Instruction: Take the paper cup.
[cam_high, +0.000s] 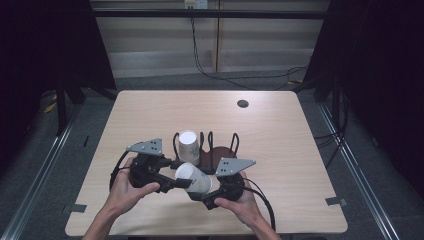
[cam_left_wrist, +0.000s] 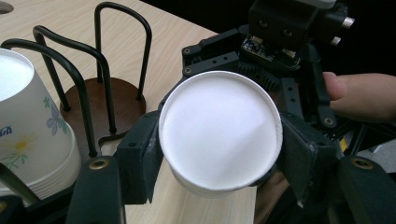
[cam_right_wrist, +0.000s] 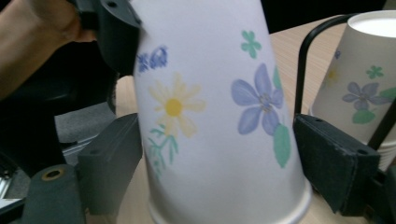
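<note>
Lab rig: bare table (cam_high: 280, 150), black curtains (cam_high: 380, 60), floor cables (cam_high: 235, 80).

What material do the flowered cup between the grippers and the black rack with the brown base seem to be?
Flowered cup: probably paper, matte white with printed flowers and a rolled rim. Rack loops: likely metal wire with a smooth black coating, thin and evenly bent. Rack base: dark brown, perhaps wood or wood-look plastic; no grain is clear enough to tell.

Black grippers (cam_high: 175, 182), grey three-cornered plates (cam_high: 146, 146)

Matt paper cup (cam_left_wrist: 219, 135) with printed flowers, glossy black wire rack (cam_left_wrist: 100, 70), pale wood-grain table (cam_high: 280, 145)
</note>
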